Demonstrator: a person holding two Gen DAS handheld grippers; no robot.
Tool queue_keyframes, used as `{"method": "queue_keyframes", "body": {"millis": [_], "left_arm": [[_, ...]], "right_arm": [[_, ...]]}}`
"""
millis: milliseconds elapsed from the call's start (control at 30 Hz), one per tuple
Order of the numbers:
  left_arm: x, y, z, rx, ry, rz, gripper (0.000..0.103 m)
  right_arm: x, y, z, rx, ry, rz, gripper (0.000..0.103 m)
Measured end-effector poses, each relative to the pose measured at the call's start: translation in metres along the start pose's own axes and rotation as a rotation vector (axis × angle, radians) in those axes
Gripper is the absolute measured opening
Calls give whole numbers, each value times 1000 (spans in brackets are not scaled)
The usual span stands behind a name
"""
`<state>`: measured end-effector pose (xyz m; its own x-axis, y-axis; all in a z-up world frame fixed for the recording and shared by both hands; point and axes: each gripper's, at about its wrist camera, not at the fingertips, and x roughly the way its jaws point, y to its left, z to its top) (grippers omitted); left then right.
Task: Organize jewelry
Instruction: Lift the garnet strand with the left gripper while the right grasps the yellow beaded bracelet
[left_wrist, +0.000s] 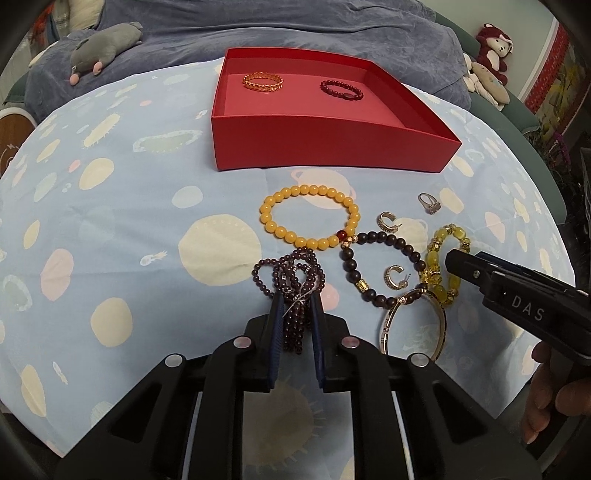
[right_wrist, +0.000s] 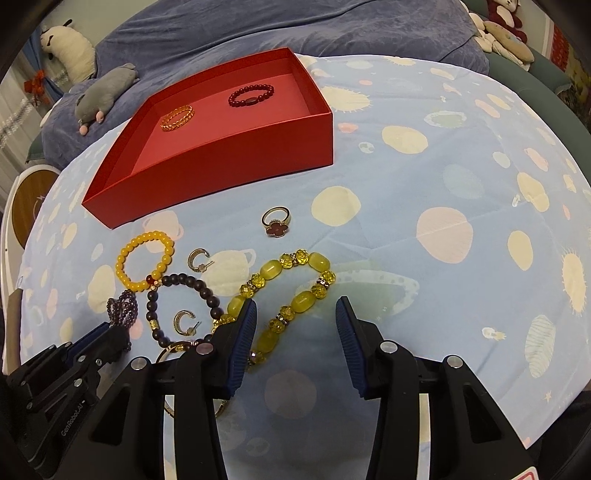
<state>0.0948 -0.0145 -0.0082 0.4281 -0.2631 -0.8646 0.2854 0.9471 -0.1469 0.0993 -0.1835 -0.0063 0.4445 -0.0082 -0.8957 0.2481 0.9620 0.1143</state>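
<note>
A red box (left_wrist: 332, 144) (right_wrist: 229, 155) holds a gold bangle (left_wrist: 263, 82) (right_wrist: 177, 116) and a dark red bracelet (left_wrist: 341, 89) (right_wrist: 252, 95). My left gripper (left_wrist: 295, 299) is shut on a purple bead strand (left_wrist: 291, 277) (right_wrist: 122, 306) lying on the cloth. My right gripper (right_wrist: 295, 306) is open over the yellow crystal bracelet (right_wrist: 291, 284) (left_wrist: 443, 266); it also shows in the left wrist view (left_wrist: 480, 275). Nearby lie a yellow bead bracelet (left_wrist: 310, 216) (right_wrist: 146, 260), a dark bead bracelet (left_wrist: 380, 266) (right_wrist: 184, 306), two hoop earrings (left_wrist: 387, 221) (left_wrist: 395, 278), a ring (left_wrist: 429, 203) (right_wrist: 276, 221) and a thin bangle (left_wrist: 413, 321).
The jewelry lies on a light blue patterned cloth (left_wrist: 129, 221) over a bed. A grey plush toy (left_wrist: 103, 48) (right_wrist: 105, 96) lies behind the box on a blue blanket (left_wrist: 295, 26). More plush toys (left_wrist: 487, 62) sit at the far right.
</note>
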Motion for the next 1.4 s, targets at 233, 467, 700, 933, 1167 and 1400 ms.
{"method": "queue_keyframes", "body": {"millis": [233, 467, 700, 933, 1167, 1400], "left_arm": [[0, -1, -1, -2, 0, 7, 14], [-1, -3, -1, -2, 7, 24, 14], [-12, -1, -3, -3, 11, 41, 10], [-33, -1, -3, -9, 0, 37, 4], [-63, 0, 6, -12, -28, 11, 0], [-87, 7, 12, -18, -68, -9, 1]], "right_arm": [[0, 0, -6, -54, -18, -57, 27], [-4, -18, -8, -22, -9, -48, 9], [-23, -32, -14, 7, -23, -38, 9], [-60, -32, -6, -1, -72, 6, 9], [-98, -26, 6, -35, -129, 43, 9], [-118, -24, 9, -46, -159, 75, 9]]}}
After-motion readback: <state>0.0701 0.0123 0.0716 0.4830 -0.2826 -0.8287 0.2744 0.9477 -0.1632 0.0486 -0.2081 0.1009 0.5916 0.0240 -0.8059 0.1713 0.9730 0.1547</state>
